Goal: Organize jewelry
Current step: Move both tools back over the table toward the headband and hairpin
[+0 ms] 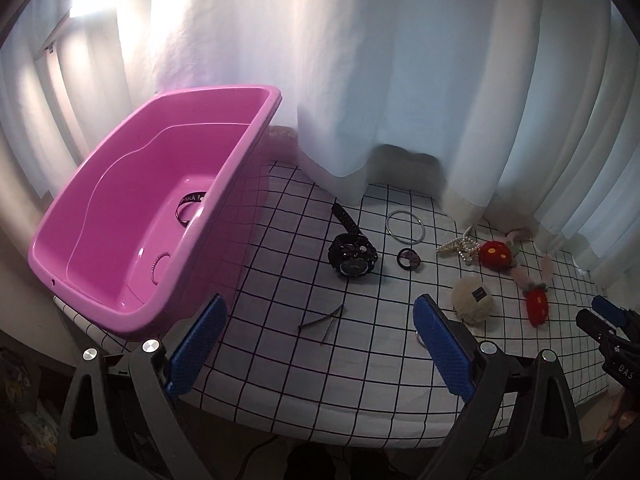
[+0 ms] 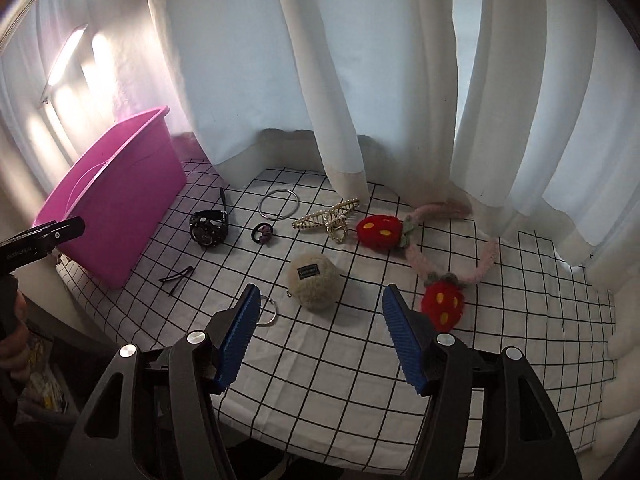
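Note:
Jewelry lies on a checked cloth [image 2: 320, 376]: a black watch [image 2: 209, 229], silver bangle [image 2: 279, 205], black hair tie [image 2: 263, 234], pearl hair clip [image 2: 328, 218], strawberry headband [image 2: 380, 232], beige fluffy ball [image 2: 316, 280], key ring [image 2: 266, 312] and hairpins [image 2: 176, 278]. The pink tub [image 1: 248, 148] holds a black wristband [image 1: 192, 200] and a thin ring [image 1: 160, 268]. My left gripper [image 1: 320, 302] stands open beside the tub, above the hairpins [image 1: 324, 320], with the watch [image 1: 353, 256] ahead. My right gripper [image 2: 321, 292] is open over the fluffy ball, holding nothing.
White curtains [image 2: 344, 80] hang down onto the back of the cloth. The table's front edge [image 2: 280, 432] runs just under both grippers. The tub [image 2: 116, 208] fills the left end. A hand [image 2: 12, 340] holds the left gripper's handle at the left border.

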`<action>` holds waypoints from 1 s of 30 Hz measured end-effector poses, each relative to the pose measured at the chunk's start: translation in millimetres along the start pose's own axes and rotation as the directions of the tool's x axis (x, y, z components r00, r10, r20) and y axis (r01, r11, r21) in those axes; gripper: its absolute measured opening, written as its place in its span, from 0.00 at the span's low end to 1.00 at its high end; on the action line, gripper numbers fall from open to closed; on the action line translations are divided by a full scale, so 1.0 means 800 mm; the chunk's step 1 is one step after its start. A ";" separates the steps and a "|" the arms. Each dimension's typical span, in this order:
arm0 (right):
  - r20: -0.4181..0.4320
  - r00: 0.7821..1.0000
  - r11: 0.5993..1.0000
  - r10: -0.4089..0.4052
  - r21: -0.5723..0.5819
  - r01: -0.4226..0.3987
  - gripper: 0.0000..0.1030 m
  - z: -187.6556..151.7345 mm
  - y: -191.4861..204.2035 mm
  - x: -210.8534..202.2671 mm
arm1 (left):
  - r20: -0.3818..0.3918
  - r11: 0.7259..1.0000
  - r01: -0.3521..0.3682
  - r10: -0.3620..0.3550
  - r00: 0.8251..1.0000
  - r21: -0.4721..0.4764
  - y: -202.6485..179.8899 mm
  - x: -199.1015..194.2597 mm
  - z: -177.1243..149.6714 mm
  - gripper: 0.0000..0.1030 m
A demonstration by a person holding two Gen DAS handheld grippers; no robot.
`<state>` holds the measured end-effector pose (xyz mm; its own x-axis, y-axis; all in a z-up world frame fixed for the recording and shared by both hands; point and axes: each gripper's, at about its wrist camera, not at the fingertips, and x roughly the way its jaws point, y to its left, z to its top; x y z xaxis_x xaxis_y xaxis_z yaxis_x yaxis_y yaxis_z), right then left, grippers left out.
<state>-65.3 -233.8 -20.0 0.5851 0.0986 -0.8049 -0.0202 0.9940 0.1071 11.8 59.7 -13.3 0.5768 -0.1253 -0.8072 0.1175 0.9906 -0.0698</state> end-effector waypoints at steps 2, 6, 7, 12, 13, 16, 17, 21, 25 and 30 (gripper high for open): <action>0.005 1.000 1.000 -0.019 0.024 0.019 0.59 -0.014 -0.014 -0.002 | -0.032 1.000 -0.016 0.017 0.999 0.010 -0.011 0.012 -0.015 0.90; 0.001 0.998 0.996 -0.061 0.072 0.061 0.59 -0.039 -0.040 0.005 | -0.065 0.997 -0.068 0.070 0.995 0.034 -0.026 0.039 -0.044 0.90; -0.007 0.998 0.994 -0.069 0.084 0.069 0.59 -0.045 -0.047 0.008 | -0.074 0.997 -0.070 0.072 0.995 0.028 -0.026 0.045 -0.051 0.90; -0.044 0.996 0.987 -0.075 0.137 0.080 0.59 -0.068 -0.074 0.029 | -0.099 0.994 -0.112 0.111 0.989 0.000 -0.024 0.070 -0.070 0.90; -0.048 0.996 0.987 -0.076 0.139 0.082 0.59 -0.071 -0.077 0.033 | -0.099 0.993 -0.119 0.117 0.988 -0.008 -0.021 0.073 -0.072 0.90; -0.051 0.996 0.987 -0.075 0.139 0.081 0.59 -0.074 -0.085 0.044 | -0.094 0.987 -0.152 0.148 0.985 -0.042 -0.010 0.084 -0.077 0.90; -0.050 0.996 0.987 -0.073 0.140 0.079 0.59 -0.074 -0.087 0.048 | -0.099 0.986 -0.159 0.153 0.983 -0.059 -0.006 0.089 -0.078 0.90; -0.044 0.997 0.988 -0.060 0.141 0.065 0.59 -0.071 -0.096 0.062 | -0.114 0.981 -0.168 0.157 0.981 -0.097 0.004 0.109 -0.083 0.90; -0.039 0.997 0.991 -0.061 0.119 0.066 0.59 -0.067 -0.102 0.075 | -0.104 0.981 -0.181 0.172 0.979 -0.076 0.004 0.131 -0.084 0.90; -0.051 0.997 0.992 -0.057 0.108 0.063 0.59 -0.060 -0.112 0.098 | -0.102 0.982 -0.179 0.172 0.980 -0.066 0.009 0.164 -0.079 0.90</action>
<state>-56.4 -313.1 -120.7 0.5431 0.0437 -0.8385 0.1044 0.9874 0.1191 37.5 54.0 -156.7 0.5033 0.0534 -0.8624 -0.0416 0.9984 0.0375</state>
